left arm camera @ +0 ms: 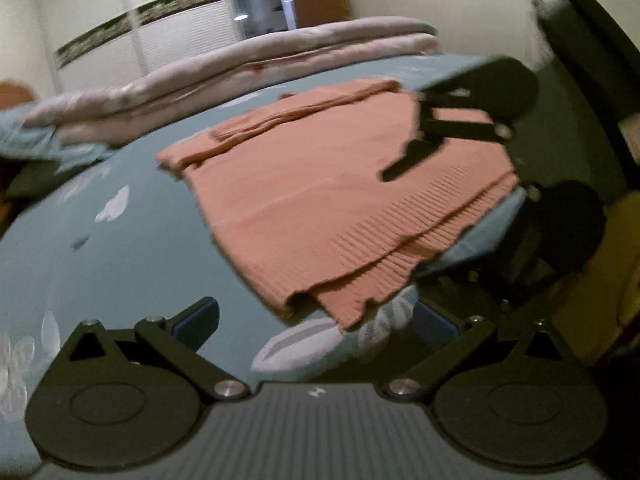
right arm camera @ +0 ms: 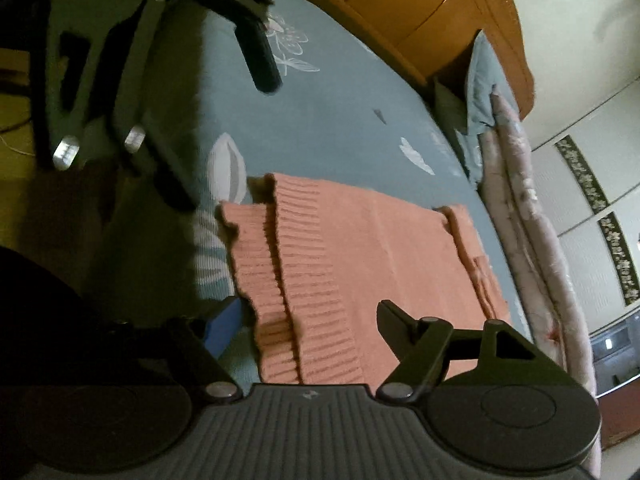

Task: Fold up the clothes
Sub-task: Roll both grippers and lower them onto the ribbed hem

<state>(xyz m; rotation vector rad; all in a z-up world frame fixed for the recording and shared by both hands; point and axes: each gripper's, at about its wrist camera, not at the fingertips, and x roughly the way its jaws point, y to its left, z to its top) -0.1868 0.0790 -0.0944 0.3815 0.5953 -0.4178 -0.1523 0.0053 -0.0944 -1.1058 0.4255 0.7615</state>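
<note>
A salmon-pink knit sweater (left arm camera: 320,184) lies folded flat on the teal bed sheet (left arm camera: 132,264), with its ribbed hem (right arm camera: 304,300) at the bed's near edge. My right gripper (right arm camera: 308,318) is open, and the hem lies between its blue left pad (right arm camera: 222,326) and its black right finger (right arm camera: 394,326). The pads are not visibly pressing on the knit. In the left wrist view one right finger (left arm camera: 404,160) hovers over the sweater's right side. My left gripper (left arm camera: 320,316) is open and holds nothing, just short of the hem's corner (left arm camera: 344,308). One of its fingers (right arm camera: 260,56) shows in the right wrist view.
A folded pink quilt (left arm camera: 240,76) lies along the far side of the bed. A wooden headboard (right arm camera: 420,12) and a teal pillow (right arm camera: 482,92) stand at one end. White wardrobe doors (left arm camera: 160,28) rise behind. The bed edge drops to a dark gap (right arm camera: 120,260) beside the hem.
</note>
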